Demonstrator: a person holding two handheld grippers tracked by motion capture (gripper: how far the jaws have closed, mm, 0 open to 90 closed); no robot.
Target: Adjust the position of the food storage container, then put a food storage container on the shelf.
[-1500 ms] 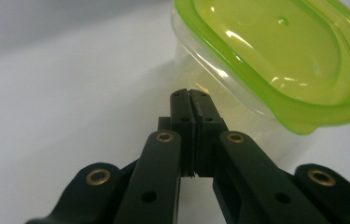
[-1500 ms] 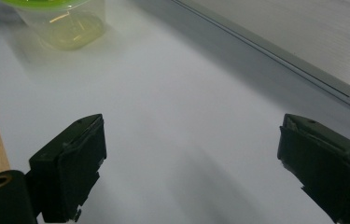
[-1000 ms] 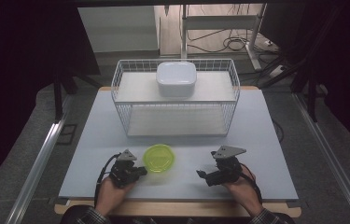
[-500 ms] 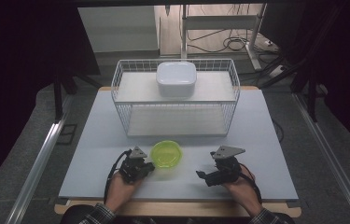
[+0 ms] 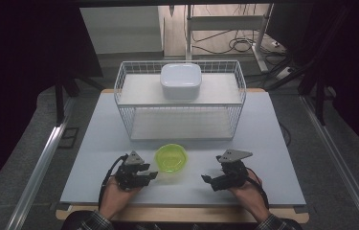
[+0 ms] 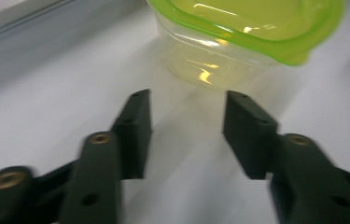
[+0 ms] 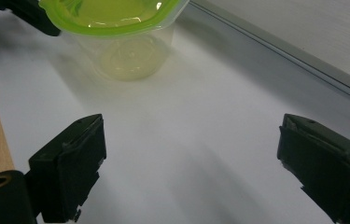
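Clearly the green bowl (image 5: 171, 157) is a light thing: thin, see-through plastic with a brighter, thicker lip around the top, and nothing visible inside it. It stands upright on the white table (image 5: 95, 153), just ahead of the left gripper (image 6: 187, 122) and apart from it; in the left gripper view the bowl (image 6: 238, 37) sits beyond the jaw tips, slightly to their right, with bare table between the two pads. Those jaws have just been opening and now stand partly apart, holding nothing. The right gripper (image 7: 189, 158) has its jaws spread wide and empty, with the bowl (image 7: 116, 32) well ahead of them and off to their left.

Judging by the look of it, the wall will flex if squeezed hard and the smooth plastic may slip, so a gentle pinch suits it. The lip seems the best hold: one jaw inside, one outside, on the near edge. Being so light, it could skid or tip if nudged from the side.

Farther off stands a wire basket (image 5: 182, 115) with a white lidded box (image 5: 181, 80) on top.
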